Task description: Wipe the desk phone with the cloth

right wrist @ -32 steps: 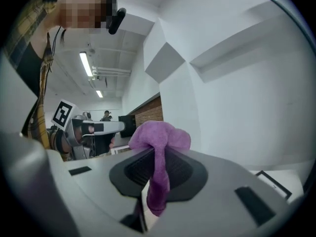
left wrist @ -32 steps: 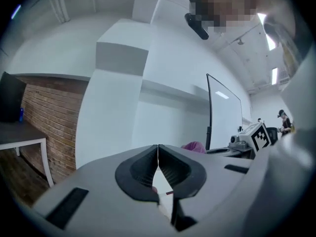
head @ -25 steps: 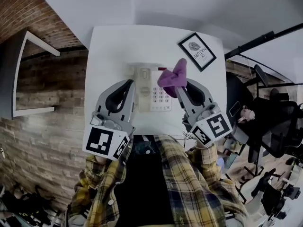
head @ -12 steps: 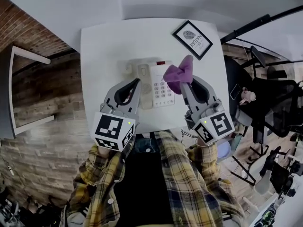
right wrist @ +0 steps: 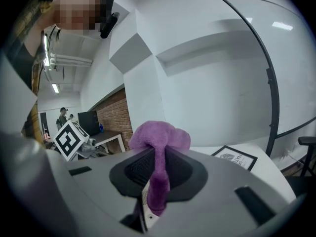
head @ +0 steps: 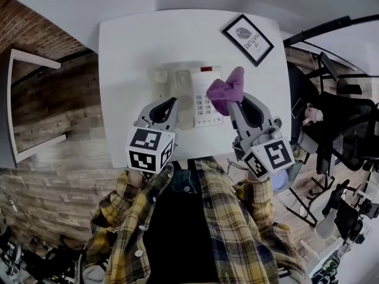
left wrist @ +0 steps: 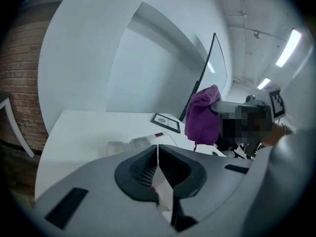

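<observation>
A cream desk phone lies in the middle of the white table, its handset on the left side and its keypad on the right. The phone also shows low in the left gripper view. My right gripper is shut on a purple cloth, held just above the phone's right edge; the cloth bunches out past the jaws. My left gripper sits shut and empty at the phone's near left corner, jaws pressed together in the left gripper view.
A black-framed picture lies at the table's far right corner. A brick wall and a white shelf frame stand to the left. Office chairs crowd the floor to the right.
Both grippers have drawn slightly nearer to the phone in the head view, and the left gripper has swung in toward the phone's near left corner. The cloth stays gripped.
</observation>
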{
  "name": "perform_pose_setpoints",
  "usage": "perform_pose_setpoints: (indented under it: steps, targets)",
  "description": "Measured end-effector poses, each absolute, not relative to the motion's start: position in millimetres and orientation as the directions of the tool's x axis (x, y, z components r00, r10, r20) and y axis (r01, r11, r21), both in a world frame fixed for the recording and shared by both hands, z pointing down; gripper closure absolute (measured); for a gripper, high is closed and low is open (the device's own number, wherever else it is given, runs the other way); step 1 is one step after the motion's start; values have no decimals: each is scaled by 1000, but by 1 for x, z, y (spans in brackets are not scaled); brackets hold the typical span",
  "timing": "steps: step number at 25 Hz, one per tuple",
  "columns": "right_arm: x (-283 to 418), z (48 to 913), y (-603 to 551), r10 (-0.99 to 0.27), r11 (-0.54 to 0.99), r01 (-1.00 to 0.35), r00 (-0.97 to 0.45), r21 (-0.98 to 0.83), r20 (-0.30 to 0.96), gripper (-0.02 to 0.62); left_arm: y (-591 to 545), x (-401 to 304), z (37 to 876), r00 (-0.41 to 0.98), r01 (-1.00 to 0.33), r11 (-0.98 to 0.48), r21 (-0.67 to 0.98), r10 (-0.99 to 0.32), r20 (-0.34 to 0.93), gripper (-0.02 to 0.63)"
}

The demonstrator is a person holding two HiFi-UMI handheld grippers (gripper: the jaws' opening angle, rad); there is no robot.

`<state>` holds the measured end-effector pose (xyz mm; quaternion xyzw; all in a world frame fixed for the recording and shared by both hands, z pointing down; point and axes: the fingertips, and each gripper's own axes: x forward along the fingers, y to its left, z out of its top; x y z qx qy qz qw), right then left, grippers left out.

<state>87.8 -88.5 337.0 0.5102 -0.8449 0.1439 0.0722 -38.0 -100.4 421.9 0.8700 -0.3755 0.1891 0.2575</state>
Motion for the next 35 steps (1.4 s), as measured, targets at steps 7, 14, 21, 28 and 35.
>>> perform_pose_setpoints:
  steps: [7,14,21,28,35]
  targets:
    - [89,347,-88,-821,452,-873,-487,-181,298,535,-93,-34,470,610,-779,-515,358,-488,625,588]
    - [93,356,-91,-814,450,-873,-488,-190,314,535,-85,-24,498,617,-776,-471,419,-434,656,506]
    - [98,365,-92,-811,438,-875,-483,-206,329,535,-80,-18,516,621,-772,-441,457,-376,687,474]
    - [107,369,-99,-820,424,-883,-469,-204,327,535,-83,-19,528,583,-802,-402,442,-361,728,463]
    - [121,398,-128,-799,424,-893,-446,-148,403,535,-86,-20,532,574,-808,-377,452,-335,747,476]
